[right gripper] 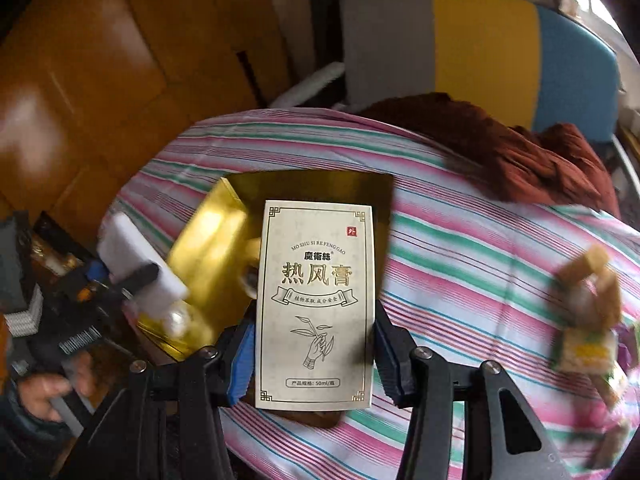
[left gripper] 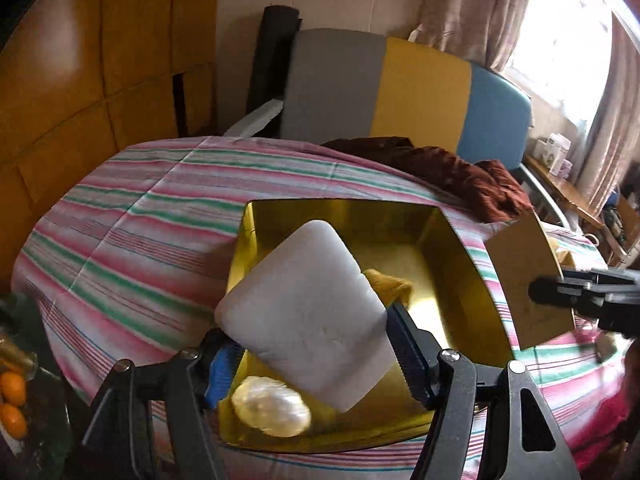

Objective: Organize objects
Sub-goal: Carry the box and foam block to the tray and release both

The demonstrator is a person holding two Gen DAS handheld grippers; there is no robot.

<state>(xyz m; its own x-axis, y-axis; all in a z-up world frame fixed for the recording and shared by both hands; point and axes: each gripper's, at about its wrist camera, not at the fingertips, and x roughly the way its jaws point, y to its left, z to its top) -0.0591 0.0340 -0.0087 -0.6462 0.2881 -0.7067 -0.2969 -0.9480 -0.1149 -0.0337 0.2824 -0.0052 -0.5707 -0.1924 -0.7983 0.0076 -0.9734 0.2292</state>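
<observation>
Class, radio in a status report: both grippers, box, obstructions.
Left gripper shut on white foam block over gold box. Right gripper shut on printed carton. Nothing blocking.

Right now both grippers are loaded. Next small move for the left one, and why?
Probably lower the left gripper a little and open it. It holds the white foam block tilted over the open gold box, where a wrapped pale lump and something yellow already lie. The right gripper holds the printed carton beside the box, so it can follow.

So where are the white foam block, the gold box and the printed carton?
white foam block (left gripper: pixel 308 312), left wrist view, its broad top face
gold box (left gripper: pixel 400 248), left wrist view, its inner floor
printed carton (right gripper: pixel 316 304), right wrist view, its front face
</observation>
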